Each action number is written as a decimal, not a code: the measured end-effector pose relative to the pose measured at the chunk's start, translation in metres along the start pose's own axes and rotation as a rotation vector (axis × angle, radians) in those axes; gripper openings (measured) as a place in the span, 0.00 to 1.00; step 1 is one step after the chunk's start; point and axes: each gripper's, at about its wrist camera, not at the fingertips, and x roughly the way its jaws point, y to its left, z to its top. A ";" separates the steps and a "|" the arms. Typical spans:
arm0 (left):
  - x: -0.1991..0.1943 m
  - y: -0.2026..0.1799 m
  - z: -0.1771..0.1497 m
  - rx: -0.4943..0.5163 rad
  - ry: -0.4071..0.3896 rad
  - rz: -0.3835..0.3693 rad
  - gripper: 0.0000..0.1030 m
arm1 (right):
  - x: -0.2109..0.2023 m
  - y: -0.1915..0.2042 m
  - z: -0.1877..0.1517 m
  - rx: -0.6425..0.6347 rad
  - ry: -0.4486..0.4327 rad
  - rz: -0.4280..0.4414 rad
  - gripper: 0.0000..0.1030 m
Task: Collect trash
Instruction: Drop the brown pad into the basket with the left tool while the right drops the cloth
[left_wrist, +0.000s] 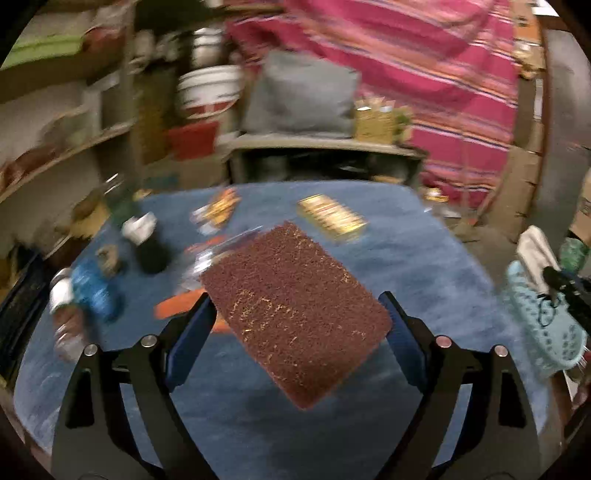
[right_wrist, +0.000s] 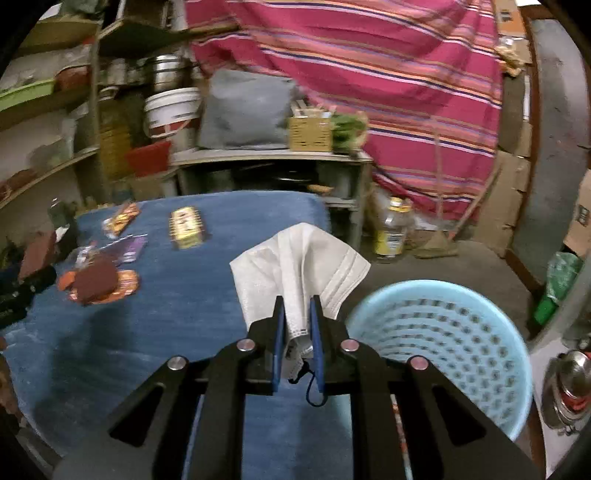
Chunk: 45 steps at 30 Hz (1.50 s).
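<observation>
My left gripper (left_wrist: 297, 304) is shut on a brown scouring pad (left_wrist: 295, 314) and holds it above the blue table (left_wrist: 424, 258). My right gripper (right_wrist: 297, 306) is shut on a white face mask (right_wrist: 299, 266), held near the table's right edge, just left of a light blue perforated basket (right_wrist: 443, 339). The basket also shows at the right edge of the left wrist view (left_wrist: 543, 317). On the table lie a yellow wrapper (left_wrist: 332, 218), an orange wrapper (left_wrist: 221, 206), a purple wrapper (right_wrist: 129, 249) and a flat orange wrapper (right_wrist: 122, 284).
A blue-labelled bottle (left_wrist: 85, 291), a dark cup (left_wrist: 147, 243) and other clutter lie at the table's left. Behind stand a low shelf (right_wrist: 266, 155), a white bucket (right_wrist: 171, 110), a grey cushion (right_wrist: 247, 107) and a striped cloth (right_wrist: 388, 74). A yellow-labelled jar (right_wrist: 391, 229) stands on the floor.
</observation>
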 end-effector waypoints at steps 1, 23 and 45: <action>0.000 -0.015 0.005 0.019 -0.008 -0.025 0.83 | -0.003 -0.011 -0.001 0.006 0.000 -0.016 0.13; 0.037 -0.265 0.000 0.305 -0.012 -0.415 0.84 | -0.006 -0.169 -0.029 0.178 0.059 -0.193 0.13; 0.046 -0.245 0.012 0.278 -0.012 -0.394 0.95 | 0.007 -0.157 -0.032 0.191 0.096 -0.185 0.17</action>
